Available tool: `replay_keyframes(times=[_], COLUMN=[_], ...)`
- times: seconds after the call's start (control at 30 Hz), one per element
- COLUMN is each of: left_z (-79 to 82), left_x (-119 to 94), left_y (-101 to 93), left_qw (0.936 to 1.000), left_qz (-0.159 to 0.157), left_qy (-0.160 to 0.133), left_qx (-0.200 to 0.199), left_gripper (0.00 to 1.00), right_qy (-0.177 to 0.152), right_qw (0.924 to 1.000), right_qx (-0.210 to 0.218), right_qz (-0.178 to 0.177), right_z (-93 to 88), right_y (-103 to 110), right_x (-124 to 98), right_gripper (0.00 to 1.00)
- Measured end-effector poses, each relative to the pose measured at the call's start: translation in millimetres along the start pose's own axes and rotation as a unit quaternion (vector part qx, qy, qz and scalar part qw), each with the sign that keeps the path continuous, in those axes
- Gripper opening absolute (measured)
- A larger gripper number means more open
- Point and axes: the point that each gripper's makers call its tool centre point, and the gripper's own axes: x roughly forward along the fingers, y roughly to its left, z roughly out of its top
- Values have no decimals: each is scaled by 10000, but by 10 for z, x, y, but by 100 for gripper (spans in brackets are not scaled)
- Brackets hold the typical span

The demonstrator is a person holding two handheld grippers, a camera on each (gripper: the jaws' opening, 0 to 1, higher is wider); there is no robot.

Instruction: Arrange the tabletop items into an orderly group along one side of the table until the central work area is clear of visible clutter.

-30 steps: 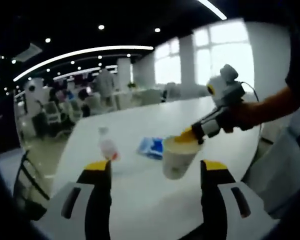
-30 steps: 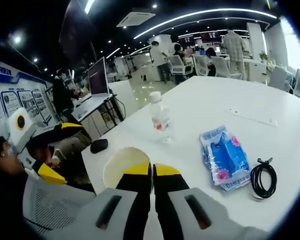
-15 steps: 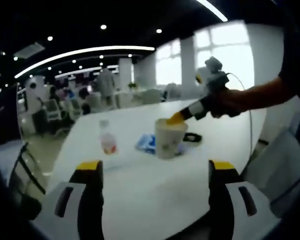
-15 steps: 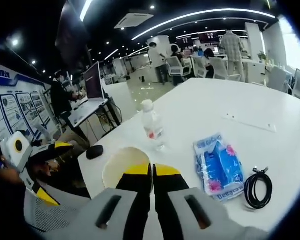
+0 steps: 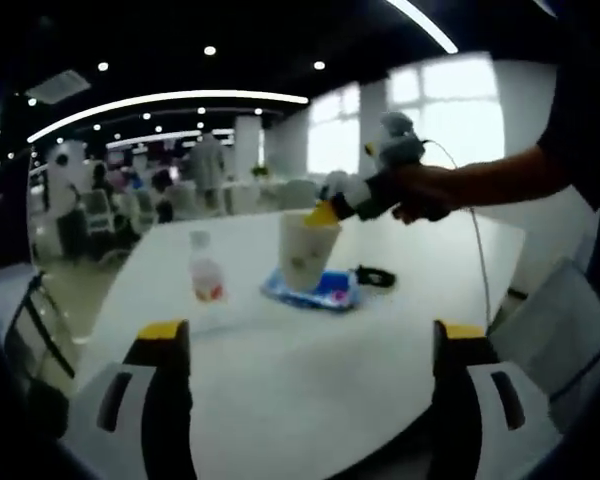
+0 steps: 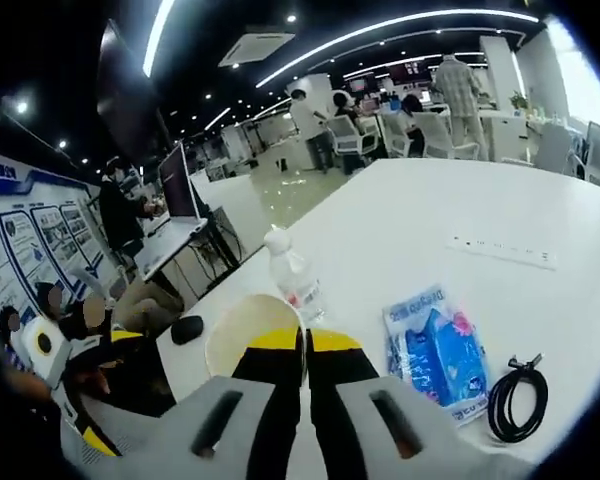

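My right gripper (image 6: 302, 342) is shut on the rim of a pale paper cup (image 6: 242, 335), whose open mouth faces the camera. In the left gripper view the right gripper (image 5: 327, 212) holds that cup (image 5: 304, 250) upright by its rim, near a blue snack packet (image 5: 318, 291). A small clear water bottle (image 5: 206, 280) stands to the left of the cup. My left gripper (image 5: 312, 335) stands open over the near part of the white table (image 5: 300, 370), with nothing between its jaws. The bottle (image 6: 292, 280), the packet (image 6: 438, 350) and a coiled black cable (image 6: 510, 395) lie ahead of the right gripper.
The black cable (image 5: 377, 277) lies right of the packet. A black mouse (image 6: 187, 328) rests near the table's edge. A white strip (image 6: 502, 250) lies further out on the table. My left gripper (image 6: 90, 385) shows low at the left. Chairs, desks and people fill the office behind.
The right gripper has carried the cup away from the left gripper, further over the table towards the packet. The left gripper's jaws have spread a little wider.
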Motion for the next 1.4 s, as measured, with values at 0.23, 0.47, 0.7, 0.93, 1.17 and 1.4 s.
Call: replay_keyframes(times=[0.23,0.47,0.7,0.93,1.17,1.4], left_z=[-13,-58,-75,-80,-114,-117], left_x=[6,8,11,16,19,20], left_y=[-4,22,19,28,30,14], left_qw=[10000,9999,9998,9997,9995,9996], left_qz=[-3,28,37,61,32,-34], left_qy=[18,117,167,198,269,265], left_qx=[76,84,125,130,147,104], left_gripper=[100,100,99,99,98,97], right_qy=[16,-2,-22,-1,-30,76], right_qw=[10000,9999,9997,9997,9991,9984], right_qx=[94,156,190,100,186,130], right_qz=[8,-28,-117,-218,-385,-548], right_z=[68,136,201,209,210,131], right_y=[-64,-136,-238,-297,-362,-405], right_x=[151,291,430,572,714,852], right_gripper=[0,0,0,0,0,0])
